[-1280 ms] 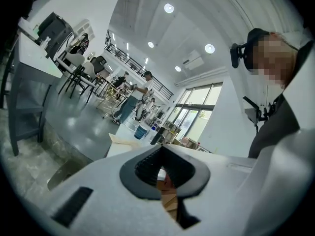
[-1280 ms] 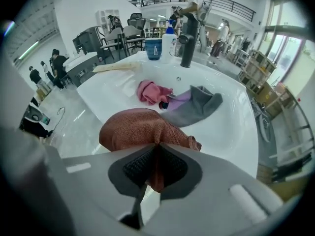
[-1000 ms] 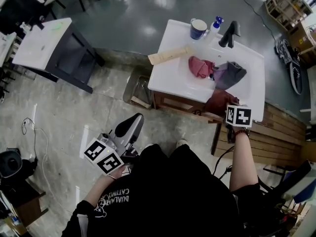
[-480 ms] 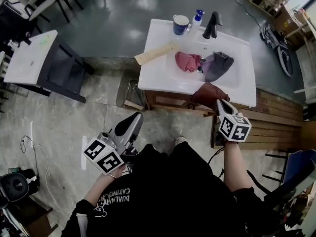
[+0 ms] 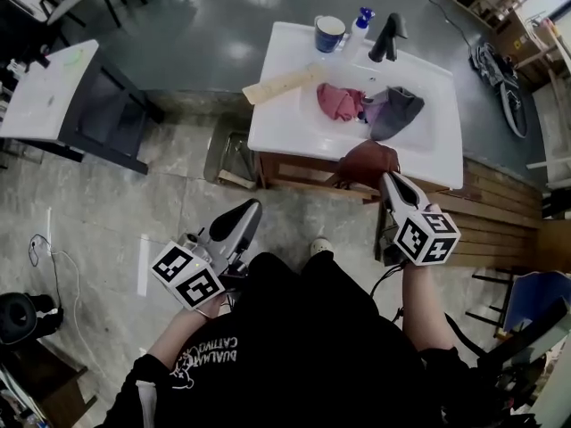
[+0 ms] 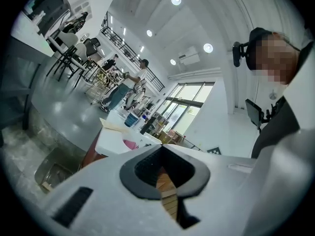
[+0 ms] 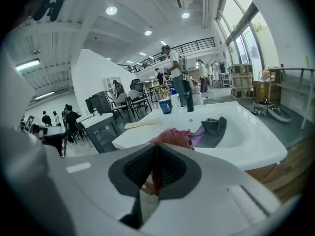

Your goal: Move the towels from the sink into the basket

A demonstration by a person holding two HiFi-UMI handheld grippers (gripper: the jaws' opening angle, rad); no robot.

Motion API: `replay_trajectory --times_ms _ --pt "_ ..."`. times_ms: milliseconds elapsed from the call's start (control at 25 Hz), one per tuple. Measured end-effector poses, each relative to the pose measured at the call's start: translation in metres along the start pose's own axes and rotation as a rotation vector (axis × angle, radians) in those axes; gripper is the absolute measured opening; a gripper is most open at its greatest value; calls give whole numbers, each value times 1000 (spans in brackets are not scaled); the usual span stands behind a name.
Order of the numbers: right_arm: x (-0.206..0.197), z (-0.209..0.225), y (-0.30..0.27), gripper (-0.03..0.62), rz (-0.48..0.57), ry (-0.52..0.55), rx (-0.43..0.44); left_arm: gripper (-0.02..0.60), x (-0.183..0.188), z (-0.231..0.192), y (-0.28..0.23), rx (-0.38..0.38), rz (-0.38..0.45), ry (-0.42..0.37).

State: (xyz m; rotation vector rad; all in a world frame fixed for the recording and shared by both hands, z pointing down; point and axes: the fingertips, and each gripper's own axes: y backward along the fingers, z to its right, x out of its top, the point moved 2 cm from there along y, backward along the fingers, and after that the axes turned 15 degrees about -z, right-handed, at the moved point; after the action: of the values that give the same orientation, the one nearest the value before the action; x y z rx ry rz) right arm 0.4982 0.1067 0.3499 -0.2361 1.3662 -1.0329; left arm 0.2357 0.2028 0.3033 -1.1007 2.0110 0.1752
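— So, what does the right gripper (image 5: 391, 185) have?

— Its jaws are pinched on the maroon towel (image 5: 366, 160); in the right gripper view a fold of the cloth sits between the pads. The towel hangs bunched at the near edge of the sink (image 5: 294, 123), outside the basin.

— And the other towels?

— Two lie in the basin. The pink towel (image 5: 337, 101) is on the left, and the grey towel (image 5: 401, 107) is just beside it, below the faucet (image 5: 388, 38) (a purple fold shows where they meet, and I cannot tell which one it belongs to).

— The left gripper (image 5: 248, 214)?

— It is close to the person's body, well apart from the sink. Its jaws are pressed together with nothing between them.

— Where is the basket (image 5: 234, 154)?

— On the floor, just beside the left side of the sink cabinet.

— Anything else up there?

— A cup (image 5: 329, 34) and a bottle (image 5: 360, 22) stand at the back rim, left of the faucet. A board (image 5: 284, 83) lies across the far left corner and overhangs the edge.
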Motion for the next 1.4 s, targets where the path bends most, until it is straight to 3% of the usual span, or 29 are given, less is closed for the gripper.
replay_trajectory --times_ms 640,1400 --pt "-4 -104 -30 20 -83 227 129 2 -9 -15 61 66 61 21" --pt "3 -257 -102 20 -183 487 332 2 -14 -62 185 272 226 74"
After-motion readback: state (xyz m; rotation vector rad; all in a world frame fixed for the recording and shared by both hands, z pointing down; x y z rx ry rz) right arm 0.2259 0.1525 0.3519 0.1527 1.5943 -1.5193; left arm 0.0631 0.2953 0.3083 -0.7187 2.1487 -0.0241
